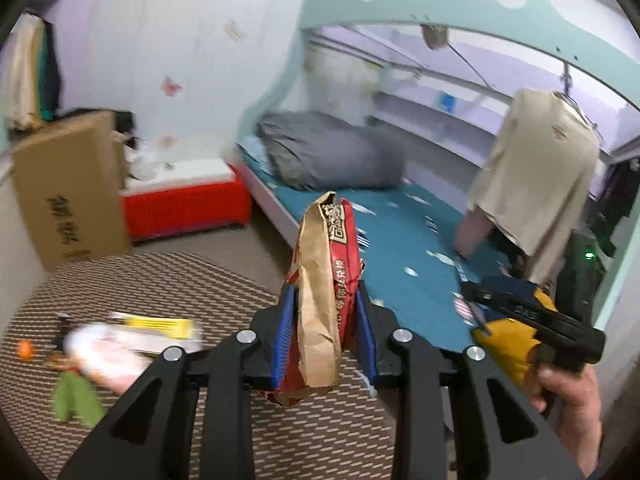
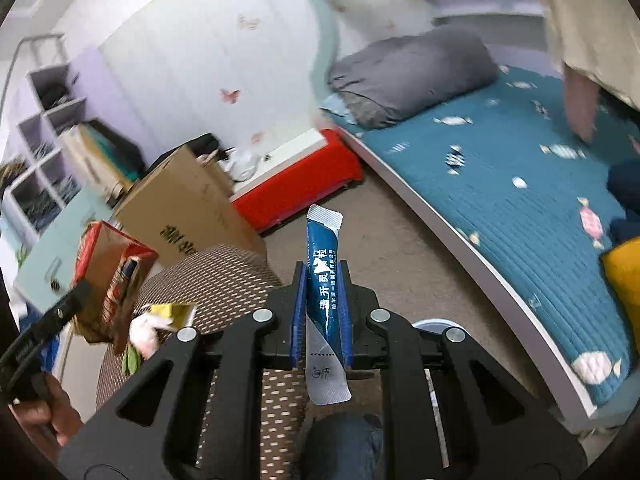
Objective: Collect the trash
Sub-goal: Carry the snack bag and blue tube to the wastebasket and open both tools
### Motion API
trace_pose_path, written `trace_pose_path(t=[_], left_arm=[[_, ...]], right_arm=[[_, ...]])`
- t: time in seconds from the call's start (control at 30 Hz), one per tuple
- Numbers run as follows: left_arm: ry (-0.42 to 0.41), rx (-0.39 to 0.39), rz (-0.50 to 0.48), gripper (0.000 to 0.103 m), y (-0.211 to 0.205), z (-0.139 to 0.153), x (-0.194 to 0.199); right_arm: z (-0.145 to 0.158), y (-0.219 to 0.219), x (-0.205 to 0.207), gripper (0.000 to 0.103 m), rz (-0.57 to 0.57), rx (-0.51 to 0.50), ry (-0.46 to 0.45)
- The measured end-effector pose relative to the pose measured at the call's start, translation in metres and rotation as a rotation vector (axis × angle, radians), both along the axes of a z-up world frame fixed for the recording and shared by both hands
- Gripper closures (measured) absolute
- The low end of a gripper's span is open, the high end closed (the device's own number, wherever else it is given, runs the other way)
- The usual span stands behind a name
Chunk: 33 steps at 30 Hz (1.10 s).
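My left gripper [image 1: 325, 300] is shut on a crumpled red and brown paper bag [image 1: 324, 280], held upright above the round woven table [image 1: 180, 280]. The bag also shows at the left of the right wrist view [image 2: 112, 280]. My right gripper [image 2: 323, 280] is shut on a long blue sachet [image 2: 323, 272] with silver ends, held upright over the table's edge [image 2: 208, 272]. The right gripper also shows at the right of the left wrist view [image 1: 480, 304]. More trash lies on the table: a yellow packet [image 1: 160, 324], a white wrapper [image 1: 108, 352] and a green scrap [image 1: 74, 398].
A cardboard box [image 1: 72, 188] stands left of the table, a red and white chest [image 1: 188, 196] behind it. A bunk bed with a blue mattress [image 1: 400, 240] and grey bedding [image 1: 332, 156] fills the right. A beige garment [image 1: 536, 176] hangs there.
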<state>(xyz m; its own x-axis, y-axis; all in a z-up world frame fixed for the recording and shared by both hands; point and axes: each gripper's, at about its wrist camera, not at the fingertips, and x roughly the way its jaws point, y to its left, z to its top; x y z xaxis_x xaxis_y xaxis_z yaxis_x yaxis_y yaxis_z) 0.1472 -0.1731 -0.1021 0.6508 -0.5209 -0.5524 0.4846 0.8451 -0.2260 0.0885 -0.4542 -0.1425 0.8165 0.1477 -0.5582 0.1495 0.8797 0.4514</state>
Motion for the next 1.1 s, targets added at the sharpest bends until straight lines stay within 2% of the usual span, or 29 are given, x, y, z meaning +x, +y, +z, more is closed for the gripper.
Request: trace_pose_path(t=[0.17,0.33,0.63,0.7,0.73,0.8,0.83,0.87,0.9,0.93,0.97,1.03,1.1], left_arm=[[0.089,0.026,-0.091,0.075,-0.061,-0.030,0.016],[0.175,0.098,-0.144,0.075,-0.116,-0.068,0.035],[0.336,0.228,-0.178,0.074,-0.177,-0.140,0.076],[0.369,0.244,-0.180,0.073,-0.186,-0.148,0.085],[0.391,0.258,-0.187,0.070,-0.190,-0.155,0.091],[0.412,0.299,-0.187,0.045,-0.198,-0.164,0.099],[0.412,0.310,-0.176,0.021,-0.199,-0.165,0.101],[0.400,0.309,-0.160,0.016,-0.198,-0.164,0.102],[0.383,0.302,-0.148,0.016,-0.196,-0.162,0.102],[0.371,0.300,-0.143,0.014,-0.192,-0.159,0.101],[0.365,0.302,-0.140,0.013,-0.190,-0.158,0.100],[0.334,0.304,-0.128,0.013,-0.188,-0.152,0.097],[0.307,0.304,-0.119,0.013,-0.180,-0.146,0.094]], right_arm=[[-0.030,-0.035,0.009,0.088,-0.052,0.053,0.061],[-0.070,-0.059,0.023,0.088,-0.081,0.117,0.137],[-0.134,-0.090,0.052,0.088,-0.110,0.241,0.235],[-0.144,-0.094,0.058,0.088,-0.111,0.259,0.254],[-0.148,-0.096,0.061,0.087,-0.112,0.271,0.262],[-0.160,-0.099,0.066,0.087,-0.122,0.287,0.284],[-0.167,-0.101,0.069,0.086,-0.122,0.301,0.301],[-0.173,-0.103,0.071,0.076,-0.124,0.315,0.315],[-0.184,-0.105,0.072,0.063,-0.131,0.340,0.334],[-0.189,-0.106,0.071,0.032,-0.140,0.352,0.343],[-0.194,-0.108,0.069,0.028,-0.155,0.362,0.349],[-0.203,-0.109,0.062,0.028,-0.176,0.377,0.363],[-0.205,-0.107,0.055,0.016,-0.180,0.391,0.367]])
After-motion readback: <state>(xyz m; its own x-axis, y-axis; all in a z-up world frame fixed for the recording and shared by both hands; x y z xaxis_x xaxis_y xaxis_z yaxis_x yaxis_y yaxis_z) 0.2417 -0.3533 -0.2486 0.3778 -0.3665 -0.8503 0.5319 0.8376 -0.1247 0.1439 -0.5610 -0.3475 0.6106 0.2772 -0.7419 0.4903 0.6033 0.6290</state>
